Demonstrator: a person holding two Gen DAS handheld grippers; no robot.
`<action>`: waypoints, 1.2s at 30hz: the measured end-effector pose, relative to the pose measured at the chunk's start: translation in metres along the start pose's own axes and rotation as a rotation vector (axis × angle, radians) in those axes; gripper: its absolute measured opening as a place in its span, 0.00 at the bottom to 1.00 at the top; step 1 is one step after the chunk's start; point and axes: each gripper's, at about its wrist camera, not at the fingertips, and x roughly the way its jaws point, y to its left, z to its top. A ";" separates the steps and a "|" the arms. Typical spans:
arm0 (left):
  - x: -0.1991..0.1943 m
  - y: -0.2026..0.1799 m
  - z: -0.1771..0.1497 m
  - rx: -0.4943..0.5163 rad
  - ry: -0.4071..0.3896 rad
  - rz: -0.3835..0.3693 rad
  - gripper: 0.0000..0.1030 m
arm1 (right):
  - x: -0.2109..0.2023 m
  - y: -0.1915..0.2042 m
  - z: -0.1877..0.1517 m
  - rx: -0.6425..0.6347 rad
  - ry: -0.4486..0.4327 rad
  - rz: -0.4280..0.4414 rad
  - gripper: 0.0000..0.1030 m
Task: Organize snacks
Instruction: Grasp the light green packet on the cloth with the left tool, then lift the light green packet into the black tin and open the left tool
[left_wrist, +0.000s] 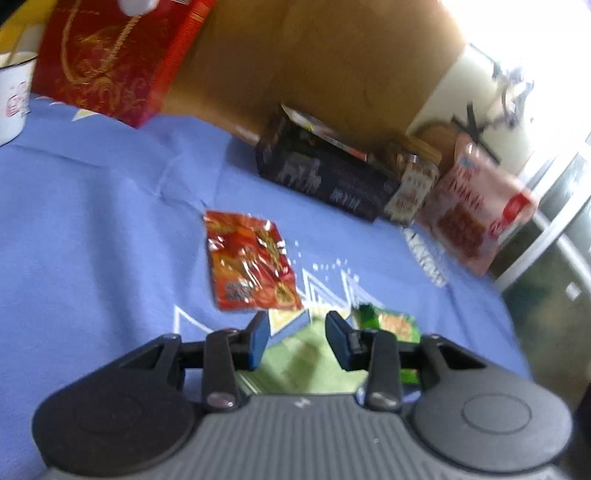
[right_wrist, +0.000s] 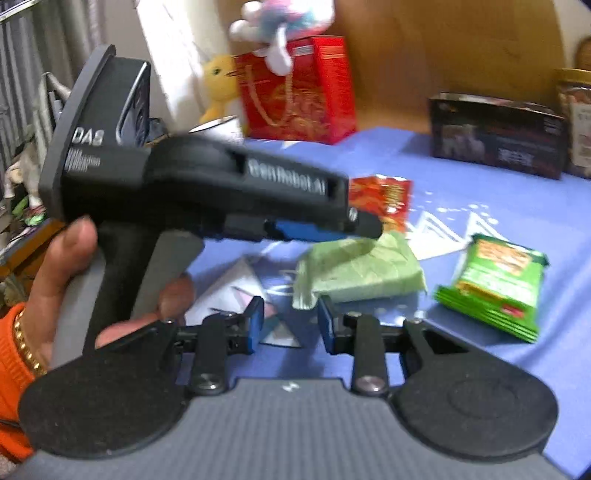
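Left gripper (left_wrist: 297, 338) jaws apart, nothing between, above pale green flat packet (right_wrist: 364, 269) on blue cloth (left_wrist: 92, 221), right gripper (right_wrist: 290, 325) likewise unclenched, empty, shiny red foil snack pouch (left_wrist: 251, 262) beyond

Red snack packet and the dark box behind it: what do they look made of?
Red snack packet: thin glossy foil or plastic film, judging by its crinkles and bright glints. Dark box: probably printed cardboard with a slight sheen, given its straight edges and an open top flap; blur leaves the finish uncertain.
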 end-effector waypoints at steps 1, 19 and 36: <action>-0.007 0.004 0.001 -0.013 -0.015 -0.001 0.35 | -0.002 0.001 0.000 -0.011 -0.003 0.017 0.34; -0.033 0.041 -0.040 -0.202 0.059 -0.136 0.39 | -0.027 -0.074 -0.001 0.248 -0.069 -0.048 0.35; -0.051 0.049 -0.023 -0.191 -0.013 -0.127 0.39 | -0.039 -0.046 -0.014 0.145 -0.032 0.029 0.42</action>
